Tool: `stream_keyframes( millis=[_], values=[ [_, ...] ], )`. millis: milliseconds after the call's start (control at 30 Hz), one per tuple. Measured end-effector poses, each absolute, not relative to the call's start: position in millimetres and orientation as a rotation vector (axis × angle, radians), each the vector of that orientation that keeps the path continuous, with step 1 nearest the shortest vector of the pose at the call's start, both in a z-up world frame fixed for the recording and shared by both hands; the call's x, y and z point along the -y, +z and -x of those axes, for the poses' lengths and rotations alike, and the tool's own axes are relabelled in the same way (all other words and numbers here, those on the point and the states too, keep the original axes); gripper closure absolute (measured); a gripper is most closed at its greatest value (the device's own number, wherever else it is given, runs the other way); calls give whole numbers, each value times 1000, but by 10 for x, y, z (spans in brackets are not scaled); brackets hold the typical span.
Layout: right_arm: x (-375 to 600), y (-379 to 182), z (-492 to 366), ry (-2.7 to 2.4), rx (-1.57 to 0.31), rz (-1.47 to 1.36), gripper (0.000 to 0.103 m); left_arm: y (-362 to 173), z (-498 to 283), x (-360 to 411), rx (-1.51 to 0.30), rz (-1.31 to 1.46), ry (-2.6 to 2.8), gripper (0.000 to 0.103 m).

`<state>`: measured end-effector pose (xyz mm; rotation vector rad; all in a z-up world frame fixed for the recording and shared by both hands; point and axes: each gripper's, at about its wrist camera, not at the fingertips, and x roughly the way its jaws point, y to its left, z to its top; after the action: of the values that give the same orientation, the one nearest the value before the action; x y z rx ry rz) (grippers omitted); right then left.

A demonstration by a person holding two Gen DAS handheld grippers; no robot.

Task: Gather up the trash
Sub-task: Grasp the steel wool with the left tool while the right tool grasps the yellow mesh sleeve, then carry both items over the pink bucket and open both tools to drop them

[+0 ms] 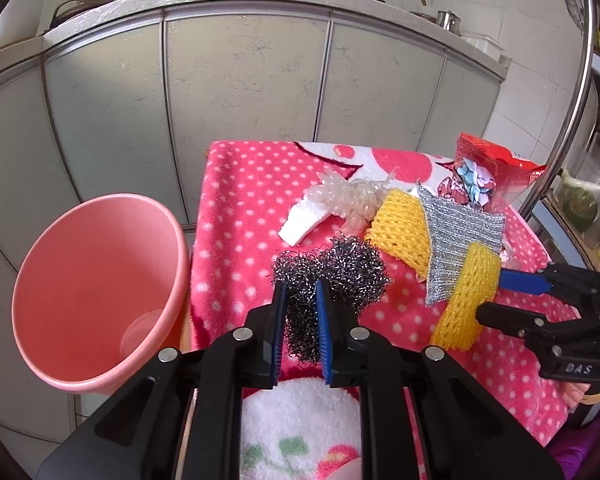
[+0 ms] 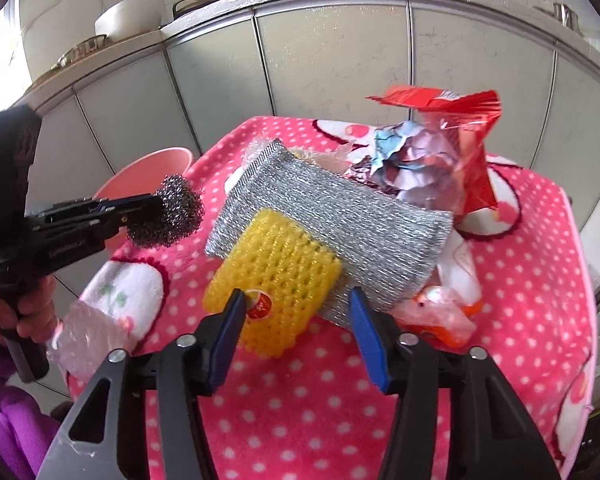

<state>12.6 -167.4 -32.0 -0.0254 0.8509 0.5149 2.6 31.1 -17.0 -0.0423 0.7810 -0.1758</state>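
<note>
My left gripper (image 1: pixel 302 296) is shut on a dark steel wool clump (image 1: pixel 340 272), held just above the pink dotted blanket (image 1: pixel 236 208); the right wrist view shows that gripper (image 2: pixel 152 216) and the steel wool (image 2: pixel 172 212) beside the pink bin (image 2: pixel 148 172). The bin (image 1: pixel 92 292) stands open-mouthed left of the table. My right gripper (image 2: pixel 298 304) is open, its jaws either side of a yellow foam net (image 2: pixel 276 276) that lies on a silver scouring pad (image 2: pixel 332 220). In the left wrist view the right gripper (image 1: pixel 490 294) straddles the net's near end (image 1: pixel 464 308).
A red snack bag (image 2: pixel 464 140) stuffed with crumpled paper (image 2: pixel 408 160) stands at the back. Orange wrappers (image 2: pixel 440 320) lie right of the net. White foam (image 1: pixel 300 224) and bubble wrap (image 1: pixel 352 196) sit mid-table. Grey cabinets (image 1: pixel 240 80) rise behind; a metal rack pole (image 1: pixel 572 112) stands right.
</note>
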Motion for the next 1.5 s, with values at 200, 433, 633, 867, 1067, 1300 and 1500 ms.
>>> stream_keyframes(
  millis=[200,433,633,867,1067,1300,1500],
  values=[
    [1623,-346,-143,530,-876,17,94,-164,38,-413,-772,66,-159,89],
    [1647,-103,27,554,-808,40,95,-115,95,-524,-750,92,-142,89],
    [1535,214,63,618,-746,34,95,-22,145,-670,-713,125,-115,89],
    [1142,441,-128,688,-701,65,95,67,217,-901,-670,157,-26,89],
    [660,514,-332,754,-690,113,95,88,245,-1269,-650,195,85,89],
    [-57,339,-561,836,-719,205,95,-72,212,-1680,-687,237,226,89],
    [-474,108,-727,864,-759,273,94,-273,117,-1912,-730,283,290,89]
  ],
)
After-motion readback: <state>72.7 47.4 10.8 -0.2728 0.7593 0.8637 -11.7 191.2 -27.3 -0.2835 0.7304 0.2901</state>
